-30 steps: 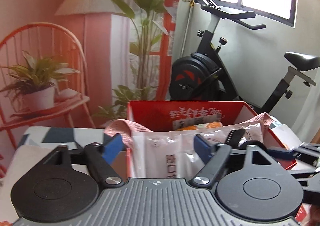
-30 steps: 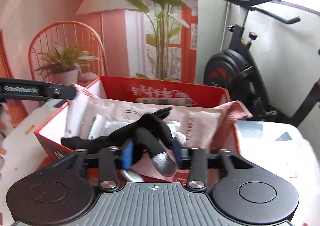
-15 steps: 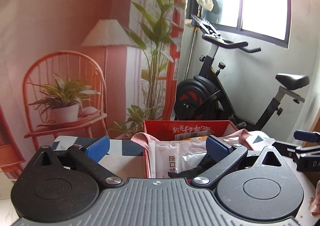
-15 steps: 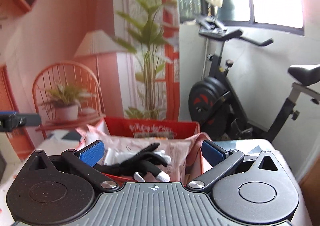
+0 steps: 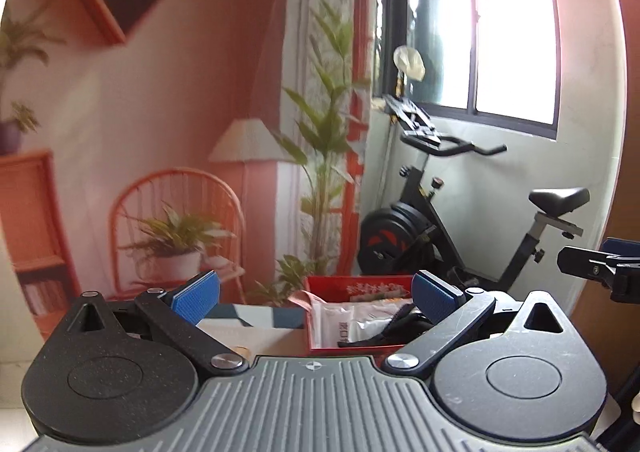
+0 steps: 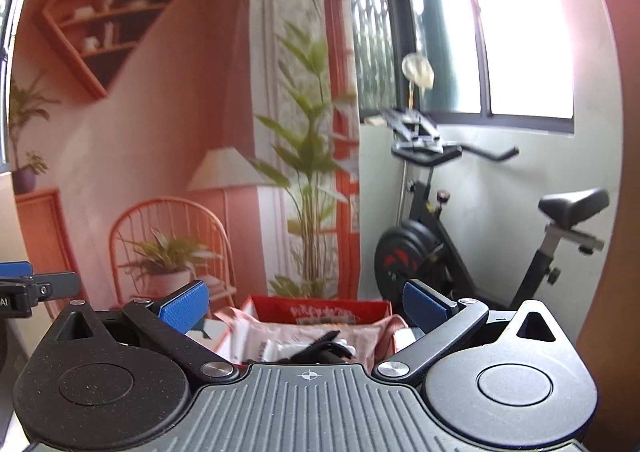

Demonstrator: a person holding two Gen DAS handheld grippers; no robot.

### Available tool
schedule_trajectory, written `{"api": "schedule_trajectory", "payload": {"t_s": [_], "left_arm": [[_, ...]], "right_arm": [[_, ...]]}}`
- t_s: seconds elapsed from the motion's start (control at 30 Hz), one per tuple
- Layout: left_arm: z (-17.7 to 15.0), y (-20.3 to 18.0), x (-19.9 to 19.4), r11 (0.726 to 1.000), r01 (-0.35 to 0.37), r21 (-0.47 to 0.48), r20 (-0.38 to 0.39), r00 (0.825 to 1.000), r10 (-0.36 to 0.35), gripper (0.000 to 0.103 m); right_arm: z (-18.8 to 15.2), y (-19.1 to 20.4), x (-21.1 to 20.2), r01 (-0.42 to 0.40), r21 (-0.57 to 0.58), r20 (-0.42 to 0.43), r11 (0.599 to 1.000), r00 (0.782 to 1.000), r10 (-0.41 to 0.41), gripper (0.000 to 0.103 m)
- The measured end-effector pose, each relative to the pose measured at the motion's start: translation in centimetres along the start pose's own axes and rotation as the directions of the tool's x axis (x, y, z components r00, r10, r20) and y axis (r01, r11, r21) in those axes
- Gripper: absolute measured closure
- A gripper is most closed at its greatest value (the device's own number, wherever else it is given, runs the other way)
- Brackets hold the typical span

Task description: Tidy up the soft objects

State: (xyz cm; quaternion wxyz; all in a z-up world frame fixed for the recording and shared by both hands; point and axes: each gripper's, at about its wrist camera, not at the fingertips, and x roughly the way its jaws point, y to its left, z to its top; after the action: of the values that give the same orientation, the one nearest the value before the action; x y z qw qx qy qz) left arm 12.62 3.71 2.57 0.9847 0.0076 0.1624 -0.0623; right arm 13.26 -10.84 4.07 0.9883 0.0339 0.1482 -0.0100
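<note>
A red box (image 5: 320, 286) (image 6: 276, 304) stands on the table ahead and below both grippers. White plastic packets (image 5: 340, 322) (image 6: 252, 336), a pink cloth (image 5: 304, 298) (image 6: 394, 326) and black gloves (image 5: 394, 326) (image 6: 320, 348) lie in it. My left gripper (image 5: 316, 294) is open, high above and well back from the box, nothing between its blue pads (image 5: 198, 292). My right gripper (image 6: 306, 302) is open too, likewise raised and empty. The gripper's tip (image 5: 600, 268) at the right edge of the left wrist view belongs to my right hand.
A patterned cloth (image 5: 256, 316) covers the table left of the box. Behind stand an exercise bike (image 5: 432, 228) (image 6: 436, 244), a printed backdrop with chair, lamp and plants (image 5: 180, 212), and a window (image 5: 512, 24).
Both grippers opened wide, rose and drew back from the red box, which now looks small and far. The right gripper let go of the black gloves, which lie in the box.
</note>
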Motion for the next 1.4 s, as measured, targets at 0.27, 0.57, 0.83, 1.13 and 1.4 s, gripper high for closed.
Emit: {"api": "schedule_trajectory", "payload": {"t_s": [0.27,0.57,0.83,1.13,1.4], "left_arm": [[0.2,-0.1,-7.5,1.0,-0.022,-0.02,0.063,0.998,0.023,0.0],[-0.5,-0.4,-10.1,0.999,-0.036,-0.002,0.083,0.996,0.036,0.0],[-0.5,-0.6,-9.6,0.999,-0.047,0.005,0.081,0.996,0.046,0.0],[-0.9,-0.4,-10.1,0.999,-0.047,0.003,0.085,0.995,0.046,0.0],[-1.0,-0.4,-10.3,0.999,-0.049,0.005,0.087,0.995,0.048,0.0]], "right_arm": [[0.3,3.6,-7.5,-0.017,-0.059,0.039,0.998,0.999,0.019,0.0],[0.2,5.2,-11.3,-0.013,-0.064,0.053,0.998,0.998,0.017,0.0],[0.5,4.4,-11.7,0.012,-0.041,0.065,0.999,0.998,-0.009,0.0],[0.5,3.9,-11.8,0.02,-0.029,0.065,0.999,0.998,-0.018,0.0],[0.4,3.7,-12.0,0.023,-0.026,0.064,0.999,0.998,-0.021,0.0]]}}
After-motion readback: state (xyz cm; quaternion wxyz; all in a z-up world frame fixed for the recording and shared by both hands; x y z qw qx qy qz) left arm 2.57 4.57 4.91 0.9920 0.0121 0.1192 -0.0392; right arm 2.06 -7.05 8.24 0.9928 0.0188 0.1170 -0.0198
